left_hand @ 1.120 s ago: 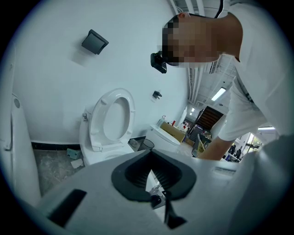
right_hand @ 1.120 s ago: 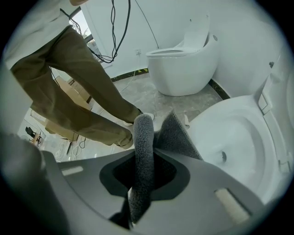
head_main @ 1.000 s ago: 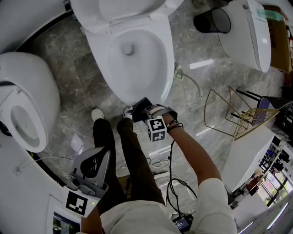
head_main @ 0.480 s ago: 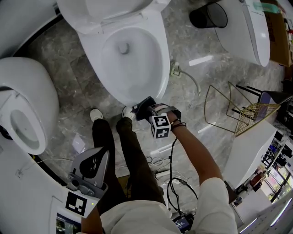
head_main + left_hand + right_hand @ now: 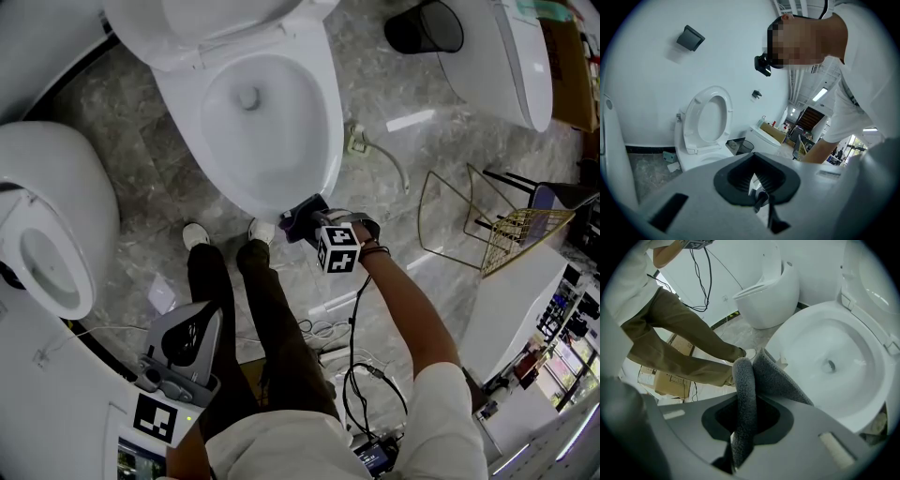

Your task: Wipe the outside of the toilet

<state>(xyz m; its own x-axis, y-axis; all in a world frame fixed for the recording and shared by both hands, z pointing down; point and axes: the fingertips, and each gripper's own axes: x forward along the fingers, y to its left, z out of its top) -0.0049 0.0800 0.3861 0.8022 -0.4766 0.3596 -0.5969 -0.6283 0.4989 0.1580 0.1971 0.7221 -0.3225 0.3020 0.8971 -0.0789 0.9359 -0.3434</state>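
The white toilet (image 5: 253, 112) stands with its lid up and the bowl open; in the right gripper view its bowl (image 5: 834, 362) fills the right side. My right gripper (image 5: 305, 220) is shut on a folded grey cloth (image 5: 745, 394) and holds that cloth (image 5: 298, 217) against the outside of the bowl's front rim, towards its right. The cloth hides the jaw tips in the right gripper view. My left gripper (image 5: 187, 337) hangs low by the person's left leg, away from the toilet. Its jaws (image 5: 761, 200) stand together with nothing between them.
A second toilet (image 5: 47, 216) stands at the left, and a third (image 5: 511, 56) at the top right beside a black bin (image 5: 427, 28). At the right stand a gold wire rack (image 5: 487, 234) and a white cabinet (image 5: 516, 309). Cables (image 5: 352, 375) lie by the person's feet.
My right gripper has slid the cloth to the right along the front rim of the bowl. The left gripper has stayed where it was.
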